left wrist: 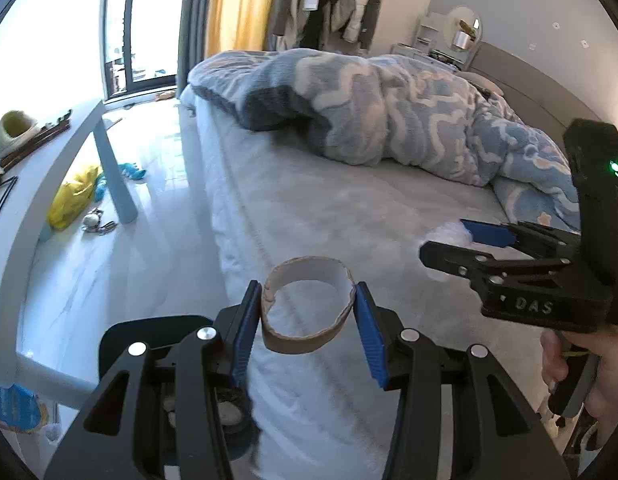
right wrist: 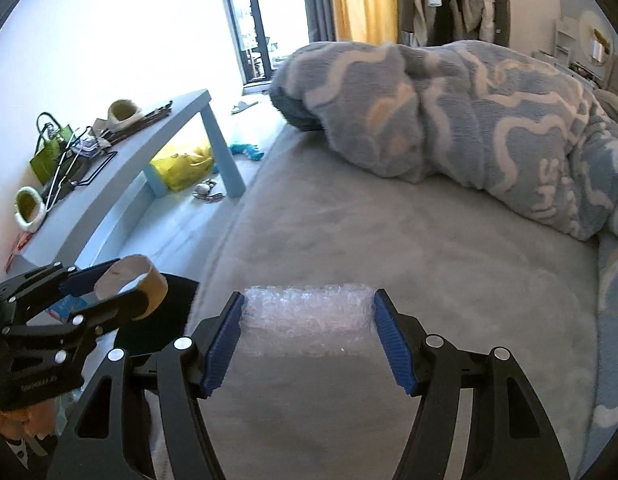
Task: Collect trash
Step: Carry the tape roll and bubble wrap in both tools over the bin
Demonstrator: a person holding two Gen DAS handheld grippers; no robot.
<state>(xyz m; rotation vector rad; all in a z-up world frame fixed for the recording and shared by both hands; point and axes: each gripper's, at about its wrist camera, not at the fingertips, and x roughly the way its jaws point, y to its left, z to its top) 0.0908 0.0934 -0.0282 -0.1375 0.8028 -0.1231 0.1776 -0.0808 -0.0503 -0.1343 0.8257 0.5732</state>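
Over the plush grey bed [right wrist: 449, 264], fingers pinch a cardboard ring [left wrist: 307, 306] and bubble wrap [right wrist: 309, 320].

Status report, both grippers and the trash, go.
Left hand-held gripper shut on cardboard ring. Right hand-held gripper shut on bubble wrap. Both above the bed. Nothing in the way.

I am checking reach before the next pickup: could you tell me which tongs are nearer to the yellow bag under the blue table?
Left. The left tongs, holding the cardboard ring, are on the yellow bag's side; the right tongs are farther over the bed.
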